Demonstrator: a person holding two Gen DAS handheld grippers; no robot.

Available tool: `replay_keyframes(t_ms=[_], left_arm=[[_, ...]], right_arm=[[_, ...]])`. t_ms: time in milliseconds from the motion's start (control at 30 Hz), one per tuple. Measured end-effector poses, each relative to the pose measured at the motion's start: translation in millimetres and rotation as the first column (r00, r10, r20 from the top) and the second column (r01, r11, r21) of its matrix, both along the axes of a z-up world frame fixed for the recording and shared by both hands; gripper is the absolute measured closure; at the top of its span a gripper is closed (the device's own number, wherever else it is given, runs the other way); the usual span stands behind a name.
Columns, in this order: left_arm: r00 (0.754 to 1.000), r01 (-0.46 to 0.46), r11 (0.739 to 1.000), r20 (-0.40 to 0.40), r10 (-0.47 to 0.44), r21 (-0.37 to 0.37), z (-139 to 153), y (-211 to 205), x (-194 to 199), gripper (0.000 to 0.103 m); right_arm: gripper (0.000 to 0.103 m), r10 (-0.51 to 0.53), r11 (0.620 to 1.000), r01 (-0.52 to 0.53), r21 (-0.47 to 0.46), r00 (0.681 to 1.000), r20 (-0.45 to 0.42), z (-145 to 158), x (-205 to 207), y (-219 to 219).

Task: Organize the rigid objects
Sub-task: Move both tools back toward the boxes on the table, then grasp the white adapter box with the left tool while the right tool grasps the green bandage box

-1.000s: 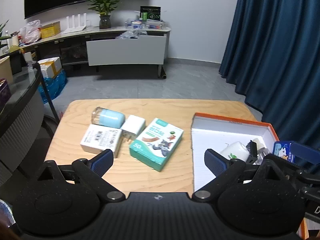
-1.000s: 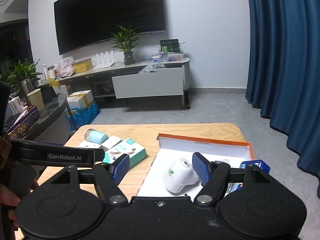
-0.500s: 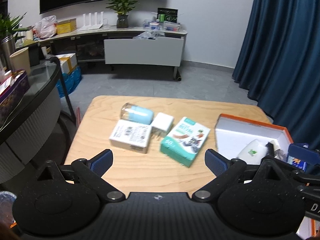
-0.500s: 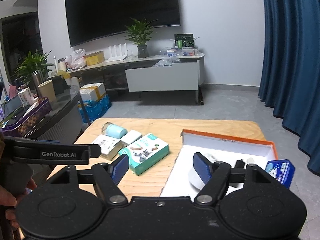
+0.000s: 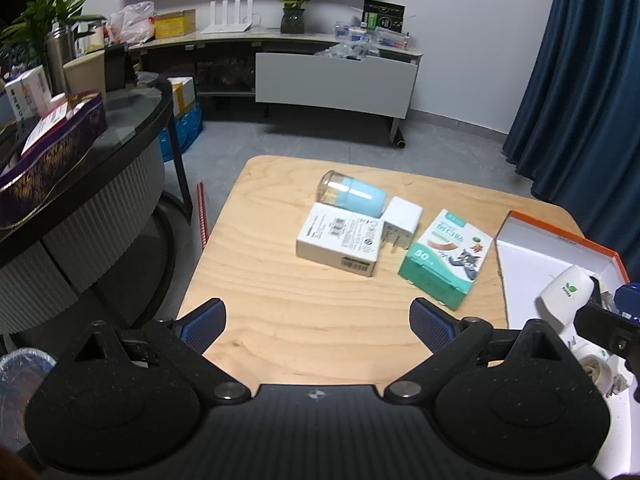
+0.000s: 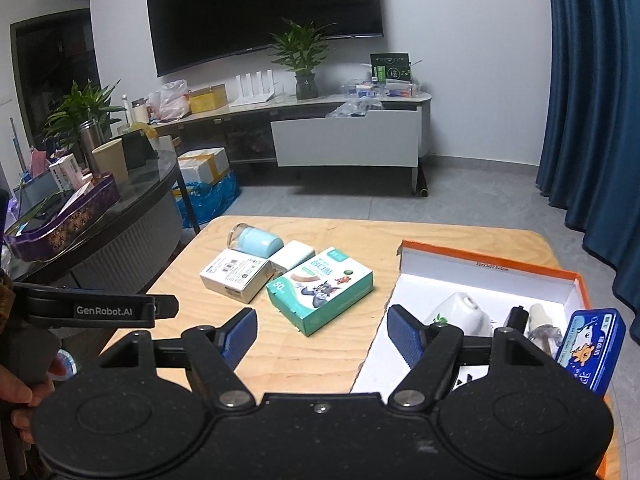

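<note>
On the wooden table [image 5: 280, 304] lie a light-blue jar on its side [image 5: 352, 196], a white box [image 5: 340, 240], a white charger plug [image 5: 402, 222] and a green plaster box [image 5: 446, 258]. At the right stands an orange-edged white box [image 5: 556, 236] holding a white device [image 5: 566, 294]. My left gripper [image 5: 316, 322] is open over bare wood, short of these items. My right gripper [image 6: 322, 334] is open too, nothing between its fingers, hovering between the green plaster box [image 6: 320, 290] and the orange-edged box [image 6: 492, 260]. A blue tin [image 6: 592, 350] leans at that box's right side.
A dark round glass-topped table [image 5: 100, 168] with boxes and a purple tin stands to the left. A TV cabinet [image 5: 332, 76] with plants and clutter lines the far wall. Blue curtains [image 5: 588, 72] hang at the right. A hand [image 6: 18, 400] grips the left tool's handle.
Both views have swung left, so the table items sit further right in frame. The right gripper's fingers have left the white device and now hover beside the box.
</note>
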State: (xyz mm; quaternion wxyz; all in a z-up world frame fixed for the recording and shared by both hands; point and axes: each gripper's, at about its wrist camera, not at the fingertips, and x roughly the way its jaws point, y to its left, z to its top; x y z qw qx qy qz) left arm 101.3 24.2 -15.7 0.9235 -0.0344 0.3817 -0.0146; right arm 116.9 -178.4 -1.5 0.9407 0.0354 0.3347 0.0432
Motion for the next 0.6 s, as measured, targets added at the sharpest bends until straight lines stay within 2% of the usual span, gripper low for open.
replay_keyframes(t_ms=[600], left_arm=[[1.000,0.011,1.000,-0.020,-0.011,0.001,-9.1,-1.3,17.8,0.002]], right_arm=[[0.016,0.007,1.000,-0.007,0.011,0.999,-0.037,-13.8,11.5,2.3]])
